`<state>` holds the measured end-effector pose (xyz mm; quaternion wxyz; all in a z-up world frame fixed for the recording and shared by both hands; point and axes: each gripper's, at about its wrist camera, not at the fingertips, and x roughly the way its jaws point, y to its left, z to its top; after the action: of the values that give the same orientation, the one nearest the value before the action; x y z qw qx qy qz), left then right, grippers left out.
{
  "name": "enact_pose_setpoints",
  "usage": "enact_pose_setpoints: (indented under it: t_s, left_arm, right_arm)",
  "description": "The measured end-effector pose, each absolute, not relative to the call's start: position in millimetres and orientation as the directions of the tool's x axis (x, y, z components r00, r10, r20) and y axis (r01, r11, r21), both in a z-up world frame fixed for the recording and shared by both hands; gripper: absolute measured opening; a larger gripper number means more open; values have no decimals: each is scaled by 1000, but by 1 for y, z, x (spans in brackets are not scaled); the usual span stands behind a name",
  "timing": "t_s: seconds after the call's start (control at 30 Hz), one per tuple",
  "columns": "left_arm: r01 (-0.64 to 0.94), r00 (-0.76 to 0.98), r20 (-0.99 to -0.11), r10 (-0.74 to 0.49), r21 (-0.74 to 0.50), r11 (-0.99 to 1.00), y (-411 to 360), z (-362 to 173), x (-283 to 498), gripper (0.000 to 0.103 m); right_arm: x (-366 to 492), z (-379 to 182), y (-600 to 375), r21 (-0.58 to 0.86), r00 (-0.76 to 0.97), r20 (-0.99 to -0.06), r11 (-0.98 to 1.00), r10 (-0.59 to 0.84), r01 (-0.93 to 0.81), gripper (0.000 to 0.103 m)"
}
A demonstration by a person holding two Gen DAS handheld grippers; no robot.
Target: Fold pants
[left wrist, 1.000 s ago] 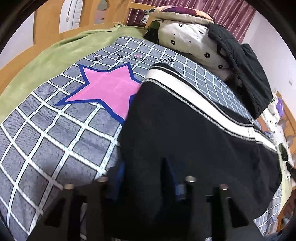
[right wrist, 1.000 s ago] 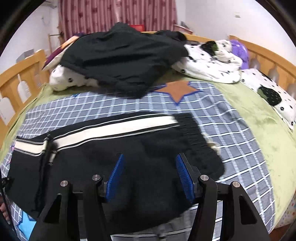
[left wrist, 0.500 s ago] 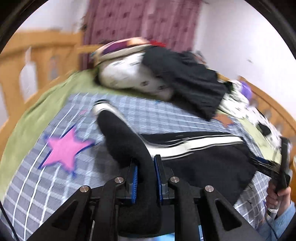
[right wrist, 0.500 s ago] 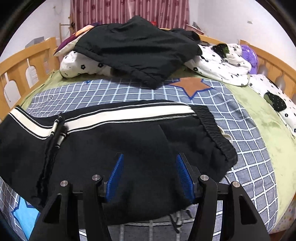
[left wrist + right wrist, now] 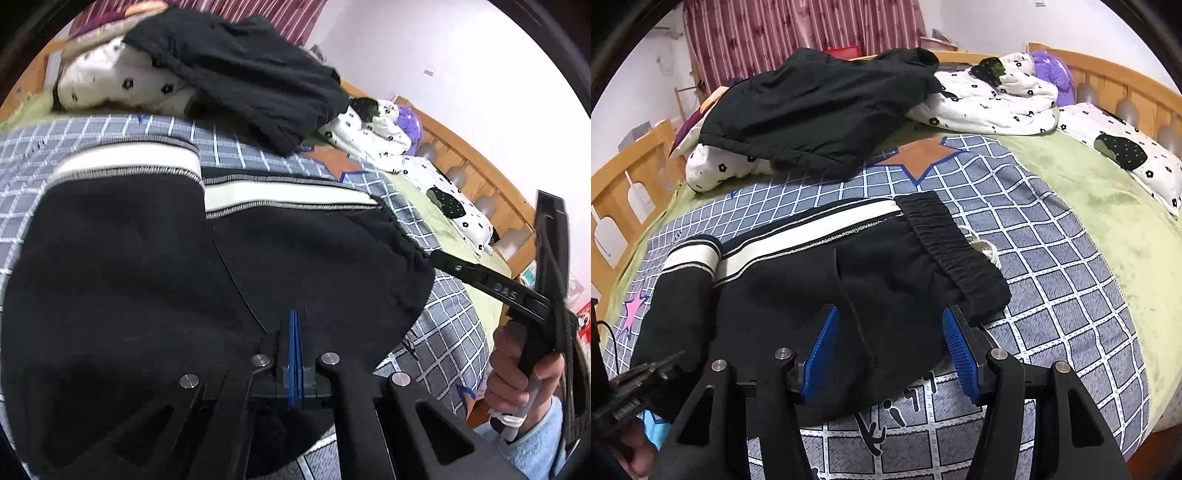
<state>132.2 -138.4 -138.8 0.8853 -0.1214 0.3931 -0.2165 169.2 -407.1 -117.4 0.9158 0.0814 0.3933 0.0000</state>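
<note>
The left gripper (image 5: 296, 332), clenched on soft, limp black pants (image 5: 886, 280), is laying the leg over while the right gripper (image 5: 890, 347), fingers spread, is hovering near the elastic waistband (image 5: 953, 243), probably the firmest hold.

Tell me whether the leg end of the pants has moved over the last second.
Yes. The leg end, held by the left hand-held gripper, has been folded over toward the waistband, uncovering the pink star on the fixed checked blanket.

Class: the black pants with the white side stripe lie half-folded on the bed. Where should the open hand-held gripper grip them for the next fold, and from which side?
Judging by the pose, grip the black pants with the white side stripe at the thick elastic waistband, from the near edge: it lies flat and unfolded just ahead of the open right hand-held gripper.
</note>
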Motion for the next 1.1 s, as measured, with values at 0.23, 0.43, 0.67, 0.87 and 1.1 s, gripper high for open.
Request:
enact_pose_setpoints:
  t_s: [0.23,0.43,0.67,0.87,1.1]
  left_arm:
    - [274,668,-637,-386,-272,922,-77,-105,91,46]
    - [100,715,-663,-222,-217,971,-3,-126,60,63]
    - [77,653,-709,-266,-288,955,26,-160,45,70]
    - [126,602,-739,-302,-285,950,16,-175,49,74]
    - [146,613,-749,-250,-204,968,-7,-180,49,78]
  right_arm:
    - [176,-113,-380,201,685,-710,979,165,-28,58]
    - [182,-112,-321,313,618,-699,931,360,-188,62]
    - [182,-146,-240,414,428,-751,864,503,-287,65]
    - [194,-183,-235,561,334,-735,806,590,-188,71]
    - [186,-163,-237,598,337,-665,746,666,-293,27]
